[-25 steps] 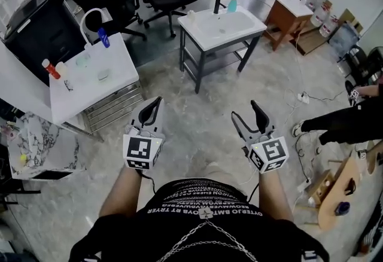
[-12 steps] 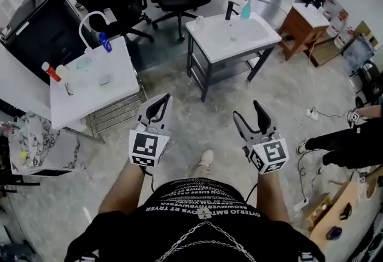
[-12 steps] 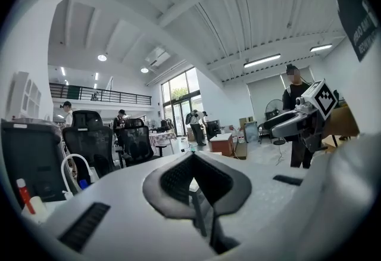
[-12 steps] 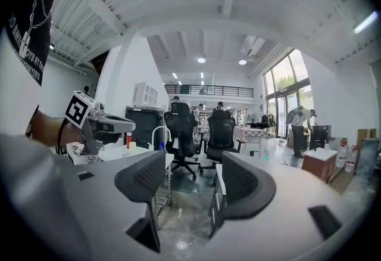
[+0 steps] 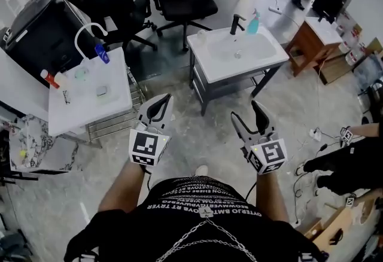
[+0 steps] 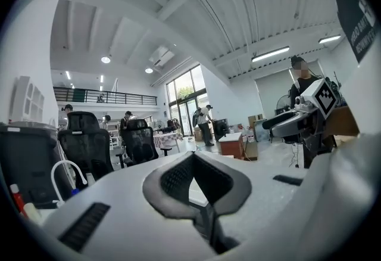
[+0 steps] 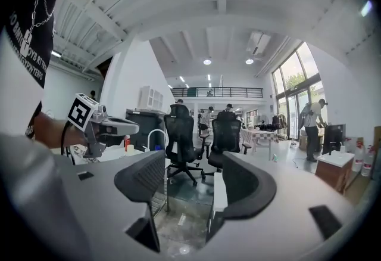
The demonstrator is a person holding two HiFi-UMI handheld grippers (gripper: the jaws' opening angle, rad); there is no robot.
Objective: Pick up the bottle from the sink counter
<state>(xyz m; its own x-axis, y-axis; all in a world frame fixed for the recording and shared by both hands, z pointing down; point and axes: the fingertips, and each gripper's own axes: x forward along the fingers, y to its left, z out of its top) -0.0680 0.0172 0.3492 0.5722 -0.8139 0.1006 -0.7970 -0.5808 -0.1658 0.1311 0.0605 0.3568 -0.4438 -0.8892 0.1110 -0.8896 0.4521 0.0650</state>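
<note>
White lettering runs in several lines across the person's black shirt, upside down and too blurred to read with any certainty. The left gripper and right gripper carry black-and-white square markers.

Bright, even indoor light fills all three views, leaving only soft, faint shadows under the sink counter and the white table. Beyond the fingers of the right gripper, round ceiling lamps glow, and the tall windows to their right burn pale. Above and right of the left gripper, a tube light glares white. Both gripper views bulge like a fisheye and have black corners; the grey bodies nearest the lens are soft, the room past the fingertips sharper. The head view bends at its edges, and the glossy floor ahead of the fingers carries a dull sheen
</note>
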